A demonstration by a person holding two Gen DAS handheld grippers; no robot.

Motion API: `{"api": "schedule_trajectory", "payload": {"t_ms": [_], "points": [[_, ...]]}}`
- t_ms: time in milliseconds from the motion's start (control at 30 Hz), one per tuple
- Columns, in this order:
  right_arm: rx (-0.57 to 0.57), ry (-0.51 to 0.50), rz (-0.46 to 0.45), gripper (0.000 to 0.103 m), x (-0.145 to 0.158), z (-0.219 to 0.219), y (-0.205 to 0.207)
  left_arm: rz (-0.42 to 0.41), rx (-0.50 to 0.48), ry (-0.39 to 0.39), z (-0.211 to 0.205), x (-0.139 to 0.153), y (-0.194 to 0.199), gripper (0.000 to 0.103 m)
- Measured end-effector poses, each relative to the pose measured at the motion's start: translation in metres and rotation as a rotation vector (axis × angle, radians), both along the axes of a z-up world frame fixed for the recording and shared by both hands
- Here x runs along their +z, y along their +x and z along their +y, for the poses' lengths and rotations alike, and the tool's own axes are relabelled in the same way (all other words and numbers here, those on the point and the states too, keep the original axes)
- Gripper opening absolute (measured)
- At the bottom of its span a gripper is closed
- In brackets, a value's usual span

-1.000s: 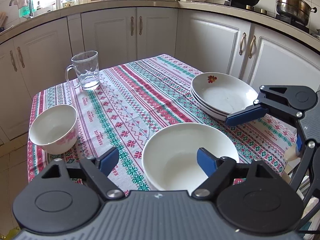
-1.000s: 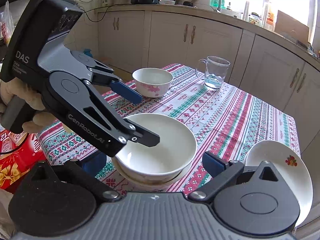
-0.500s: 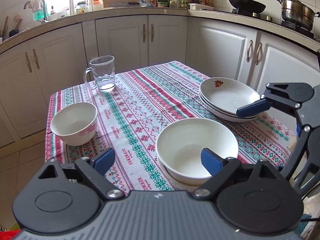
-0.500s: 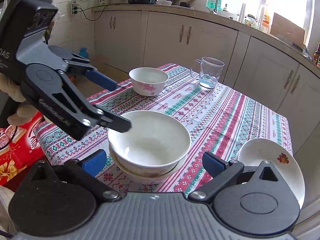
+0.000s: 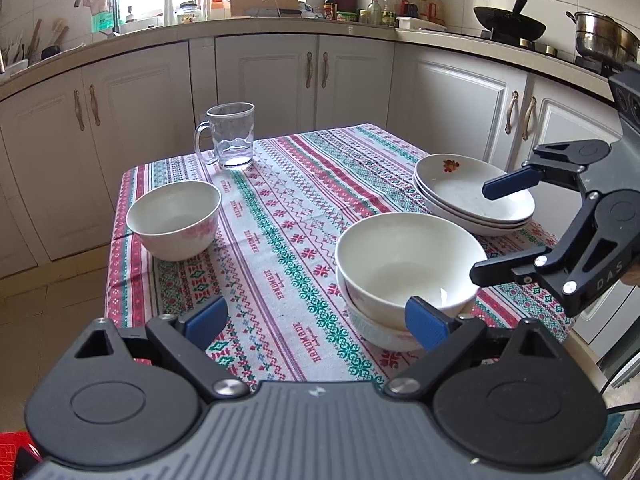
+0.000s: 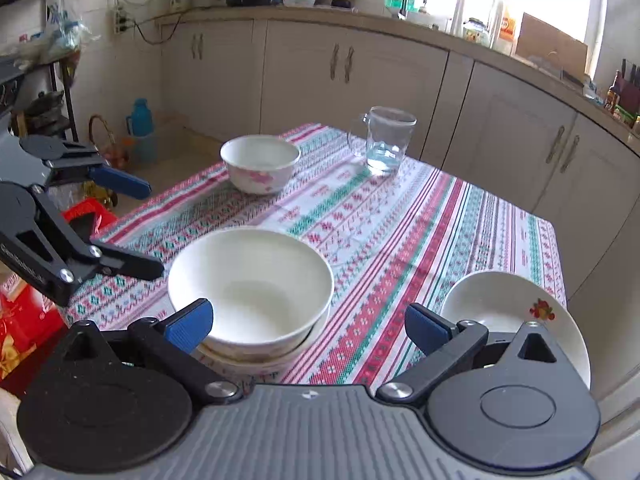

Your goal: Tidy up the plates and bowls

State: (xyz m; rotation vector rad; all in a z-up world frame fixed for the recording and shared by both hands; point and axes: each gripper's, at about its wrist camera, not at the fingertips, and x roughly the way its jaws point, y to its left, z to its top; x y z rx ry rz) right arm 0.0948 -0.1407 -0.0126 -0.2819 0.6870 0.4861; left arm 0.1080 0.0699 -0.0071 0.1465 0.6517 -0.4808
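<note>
Bowls first, since they're closest: the stacked bowls (image 5: 408, 272) sit near the front edge of the table, one nested in another, nothing gripping them. The left gripper (image 5: 316, 320) has its fingers wide apart; the jaws have just been opening, with only tablecloth between the pads and the stack just off to the side. The right gripper (image 6: 308, 326) is also spread open and empty, hovering just short of the same stack.

So I'd say the job is partly done. The plate stack (image 5: 476, 200), three deep by the look of it, with a little flower print on the top one, is already piled up at the right edge. What's left seems to be the lone bowl (image 5: 174, 220) with the pink pattern, sitting well apart on the far left side. My guess is that it goes onto the bowl stack next.

Further back there's a glass mug (image 5: 232, 138) with a bit of water in it. The tablecloth (image 5: 280, 216) is striped red, green and white. Behind that are cream cabinets (image 5: 264, 80) wrapping round the room and a cluttered countertop with a wok (image 5: 510, 26) and a steel pot (image 5: 604, 38).
</note>
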Motion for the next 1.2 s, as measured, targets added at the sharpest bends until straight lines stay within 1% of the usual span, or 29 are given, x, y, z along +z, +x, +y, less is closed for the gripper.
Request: {"api": "schedule_trajectory", "payload": {"t_ms": [67, 167, 300, 467, 567, 733, 900, 1067, 1200], "points": [[0.004, -0.003, 0.004, 0.103, 0.0, 0.001, 0.0, 0.002, 0.004, -0.006, 0.004, -0.002, 0.001, 0.095], [0.014, -0.039, -0.002, 0.103, 0.004, 0.004, 0.002, -0.009, 0.021, -0.014, 0.012, -0.004, 0.004, 0.095], [0.035, -0.067, -0.008, 0.103, 0.015, 0.011, 0.015, -0.024, 0.066, -0.014, 0.024, -0.009, 0.014, 0.095], [0.083, -0.071, -0.007, 0.103, 0.031, 0.023, 0.046, -0.058, 0.156, 0.03, 0.038, -0.016, 0.037, 0.095], [0.12, -0.07, -0.003, 0.103, 0.04, 0.034, 0.067, -0.072, 0.19, 0.036, 0.044, -0.02, 0.049, 0.095], [0.21, -0.043, 0.025, 0.103, 0.049, 0.051, 0.099, -0.093, 0.254, 0.098, 0.043, -0.028, 0.072, 0.095], [0.265, -0.038, 0.053, 0.103, 0.051, 0.072, 0.132, -0.106, 0.264, 0.08, 0.04, -0.032, 0.09, 0.095], [0.32, -0.033, 0.085, 0.103, 0.051, 0.09, 0.162, -0.149, 0.272, 0.116, 0.032, -0.035, 0.106, 0.095], [0.357, -0.059, 0.099, 0.103, 0.046, 0.106, 0.182, -0.147, 0.279, 0.099, 0.03, -0.04, 0.12, 0.095]]}}
